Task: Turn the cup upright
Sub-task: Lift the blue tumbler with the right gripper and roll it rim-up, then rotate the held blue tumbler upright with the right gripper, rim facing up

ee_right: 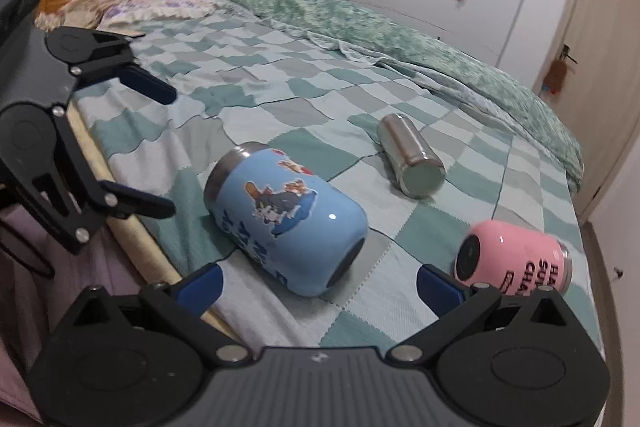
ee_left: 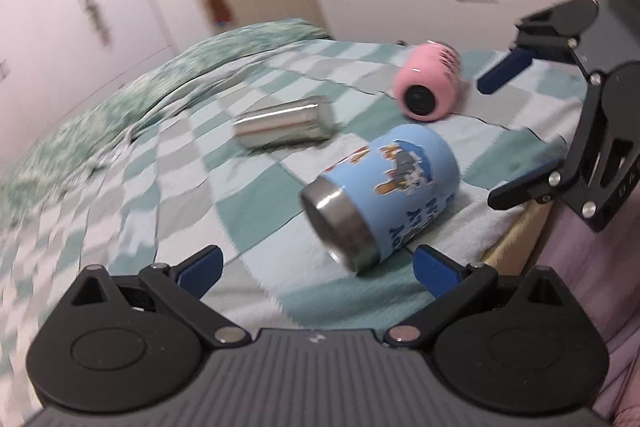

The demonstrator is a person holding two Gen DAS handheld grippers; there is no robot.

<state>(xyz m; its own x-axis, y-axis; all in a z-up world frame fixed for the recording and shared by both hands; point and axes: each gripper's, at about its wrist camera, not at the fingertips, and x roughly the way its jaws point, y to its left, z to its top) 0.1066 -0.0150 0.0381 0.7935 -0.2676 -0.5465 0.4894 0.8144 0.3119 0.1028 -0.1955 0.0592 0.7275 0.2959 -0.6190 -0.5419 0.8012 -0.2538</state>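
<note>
Lettering on pink cup partly legible: "CHA".

A bed with a green-and-white checked cover lies before me. On it, all lying on their sides: a blue cartoon cup, a pink cup, a steel cup. A rumpled green quilt lies along its far edge.

Blue cartoon-print cup, pink cup (black lettering), silver cup, green/grey/white checked bedspread.
</note>
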